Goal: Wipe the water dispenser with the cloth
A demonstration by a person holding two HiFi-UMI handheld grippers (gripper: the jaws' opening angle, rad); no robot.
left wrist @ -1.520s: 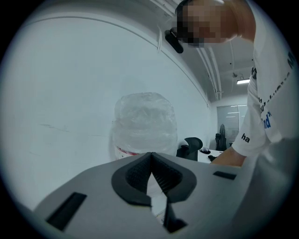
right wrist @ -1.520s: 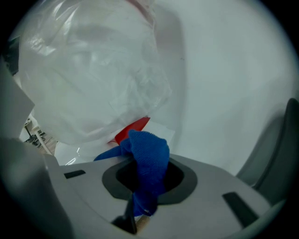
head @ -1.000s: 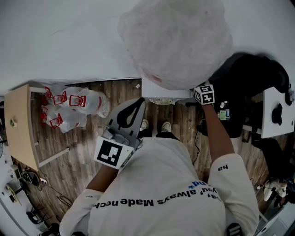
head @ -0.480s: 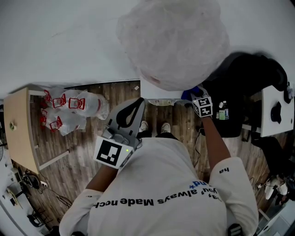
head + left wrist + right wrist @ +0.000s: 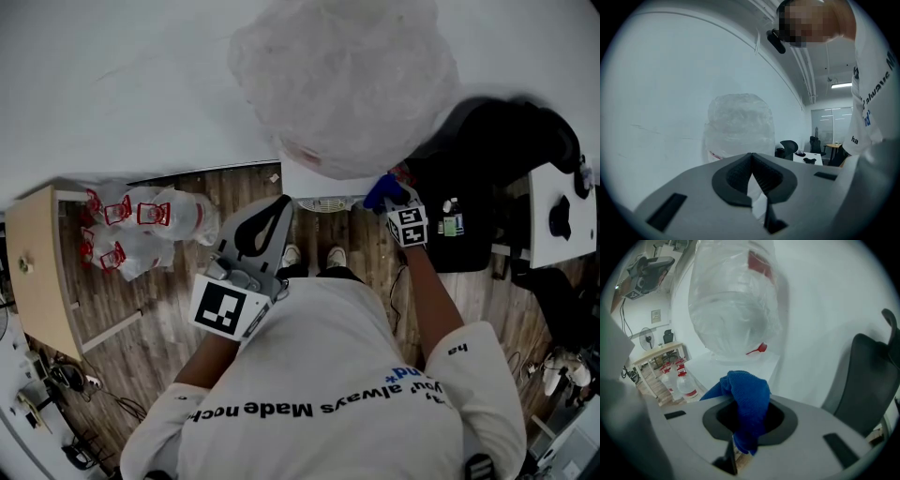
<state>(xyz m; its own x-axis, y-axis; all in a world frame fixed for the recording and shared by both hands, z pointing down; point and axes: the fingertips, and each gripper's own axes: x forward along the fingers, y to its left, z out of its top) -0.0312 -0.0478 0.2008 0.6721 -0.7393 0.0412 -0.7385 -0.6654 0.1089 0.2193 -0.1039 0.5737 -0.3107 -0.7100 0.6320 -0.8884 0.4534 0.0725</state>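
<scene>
The water dispenser stands against the white wall, its big plastic-wrapped bottle (image 5: 342, 84) on a white body (image 5: 305, 180). My right gripper (image 5: 392, 195) is shut on a blue cloth (image 5: 379, 193) at the body's right edge, just under the bottle. In the right gripper view the blue cloth (image 5: 747, 397) bulges out of the shut jaws of my right gripper (image 5: 740, 427), close to the bottle (image 5: 736, 310) and the white top (image 5: 736, 366). My left gripper (image 5: 279, 208) is shut and holds nothing, low in front of the dispenser. From my left gripper (image 5: 751, 164) the bottle (image 5: 738, 126) shows ahead.
Several red-capped water jugs (image 5: 141, 220) lie on the wooden floor at the left, beside a light wooden table (image 5: 37, 253). A black office chair (image 5: 497, 159) stands right of the dispenser, with a white desk (image 5: 562, 225) beyond it. The person's feet (image 5: 314, 255) are near the dispenser's base.
My right gripper has moved left and a little down along the dispenser's right side, and the blue cloth has come into sight. The left gripper has stayed put.
</scene>
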